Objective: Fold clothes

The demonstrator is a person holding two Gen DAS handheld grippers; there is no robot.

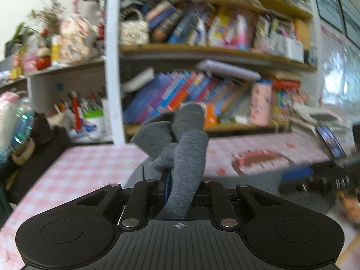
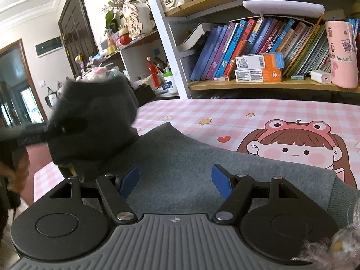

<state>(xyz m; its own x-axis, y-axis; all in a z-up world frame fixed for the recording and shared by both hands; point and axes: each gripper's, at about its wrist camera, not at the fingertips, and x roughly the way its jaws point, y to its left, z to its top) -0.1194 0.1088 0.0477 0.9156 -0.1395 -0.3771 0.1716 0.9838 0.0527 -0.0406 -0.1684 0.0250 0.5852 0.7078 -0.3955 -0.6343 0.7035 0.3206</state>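
A grey knit garment (image 2: pixel 180 164) lies spread on the pink checked tablecloth (image 2: pixel 225 114). My left gripper (image 1: pixel 177 186) is shut on a bunched fold of the grey garment (image 1: pixel 184 144), lifted above the table; the cloth rises between the jaws and hides the pads. In the right wrist view that lifted part of the garment (image 2: pixel 94 126) appears as a dark blurred bundle at the left. My right gripper (image 2: pixel 175 180) hangs open over the flat grey cloth, with nothing between its blue pads (image 2: pixel 129 181). The right gripper (image 1: pixel 315 175) is blurred at the right of the left wrist view.
A bookshelf (image 2: pixel 270 83) full of books stands right behind the table. A white shelf post (image 1: pixel 113 67) rises at the table's back edge. A phone (image 1: pixel 330 141) and papers lie at the far right. Cluttered shelves and a dark door (image 2: pixel 76 29) are at the left.
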